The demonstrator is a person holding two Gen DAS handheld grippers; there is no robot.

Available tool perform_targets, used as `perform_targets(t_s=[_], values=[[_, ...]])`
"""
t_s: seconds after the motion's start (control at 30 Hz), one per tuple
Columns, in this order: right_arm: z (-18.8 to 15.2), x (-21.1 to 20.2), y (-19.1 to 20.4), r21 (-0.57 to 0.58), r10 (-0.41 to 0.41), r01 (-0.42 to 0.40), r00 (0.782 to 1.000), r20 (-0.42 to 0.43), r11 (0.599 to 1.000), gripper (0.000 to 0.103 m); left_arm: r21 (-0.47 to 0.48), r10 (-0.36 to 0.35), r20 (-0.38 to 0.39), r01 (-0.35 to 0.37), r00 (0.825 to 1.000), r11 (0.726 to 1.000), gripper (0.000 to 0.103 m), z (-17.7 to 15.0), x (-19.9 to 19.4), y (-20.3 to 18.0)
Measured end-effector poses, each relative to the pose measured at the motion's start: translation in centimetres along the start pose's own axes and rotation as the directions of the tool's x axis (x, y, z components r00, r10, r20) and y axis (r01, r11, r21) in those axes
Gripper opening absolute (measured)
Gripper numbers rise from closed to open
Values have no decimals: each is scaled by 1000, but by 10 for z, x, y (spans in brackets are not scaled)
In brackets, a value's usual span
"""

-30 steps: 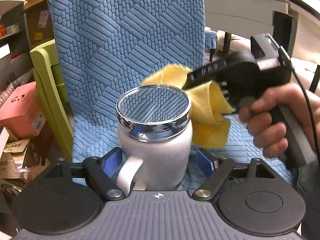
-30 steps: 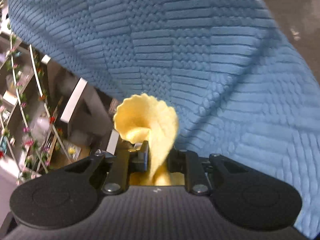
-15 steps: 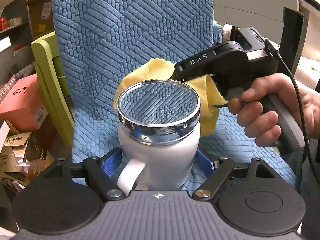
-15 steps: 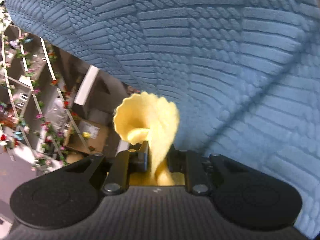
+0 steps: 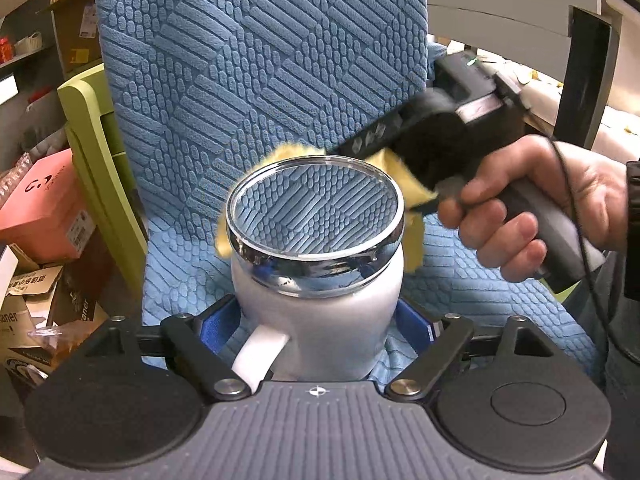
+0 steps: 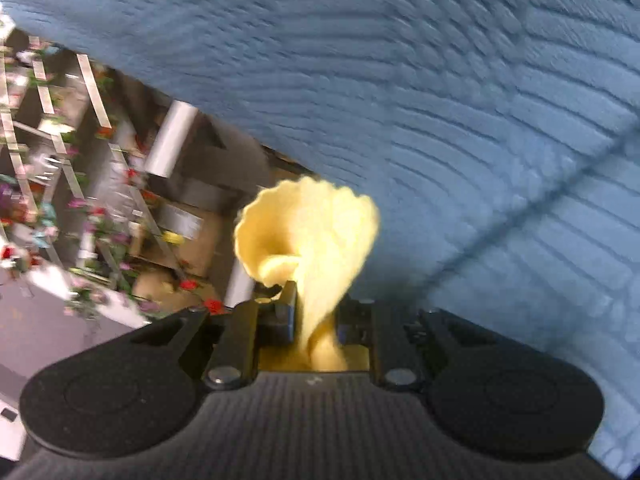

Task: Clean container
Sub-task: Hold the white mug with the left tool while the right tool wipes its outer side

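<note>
Wiping step: the white container [image 5: 318,312], upright with its chrome-rimmed glass lid [image 5: 316,216] on and its handle toward the near side, is gripped between the jaws of the left gripper [image 5: 318,328] above a blue textured cover [image 5: 256,60]. The right gripper [image 6: 316,316], jaws closed on a yellow cloth [image 6: 312,232], reaches in from the right, the right hand [image 5: 532,216] wrapped round its grip, with the cloth at the far rim. The next move probably calls for dragging the cloth around the rim while the left gripper holds firm.

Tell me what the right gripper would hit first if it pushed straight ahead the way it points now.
Apart from the yellow cloth the right gripper already pinches, the blue textured cover fills the view ahead, so probably that; blur leaves depth unclear.
</note>
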State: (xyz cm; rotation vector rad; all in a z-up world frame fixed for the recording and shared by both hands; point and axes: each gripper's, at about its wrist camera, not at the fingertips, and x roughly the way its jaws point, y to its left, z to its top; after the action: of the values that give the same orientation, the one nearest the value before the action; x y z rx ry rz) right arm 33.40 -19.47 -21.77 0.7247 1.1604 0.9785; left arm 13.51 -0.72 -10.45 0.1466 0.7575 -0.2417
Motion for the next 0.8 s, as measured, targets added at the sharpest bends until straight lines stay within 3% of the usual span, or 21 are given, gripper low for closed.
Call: perform_targets(t_s=[0.07,0.2,0.37,0.43,0.57,0.73,0.8], values=[[2,3,-1,4,-3,4,1000,-12,1000,20,4,3,0,-3,1000,1000,88,0,1,-1],[8,3,9,-13,103,-103,995,-10,995,20,13,7,4,-7,1000,1000,88,-1,2,-2],[14,22,-3,-20,32,-34,995,-97,999,20,23,-4,14,4,1000,1000,88,-3,3,0],[15,26,-3,-9,38,-39,994,-102,999,20,28,-9,15,8,1000,1000,88,-3,3,1],[18,21,8,-7,141,-142,987,-83,990,20,38,-13,16,12,1000,999,88,-3,5,2],[13,24,-9,6,47,-47,993,-110,999,20,48,-16,15,15,1000,999,89,-3,6,2],[14,20,-7,-3,50,-51,993,-102,999,20,52,-16,13,16,1000,999,89,-3,7,2]])
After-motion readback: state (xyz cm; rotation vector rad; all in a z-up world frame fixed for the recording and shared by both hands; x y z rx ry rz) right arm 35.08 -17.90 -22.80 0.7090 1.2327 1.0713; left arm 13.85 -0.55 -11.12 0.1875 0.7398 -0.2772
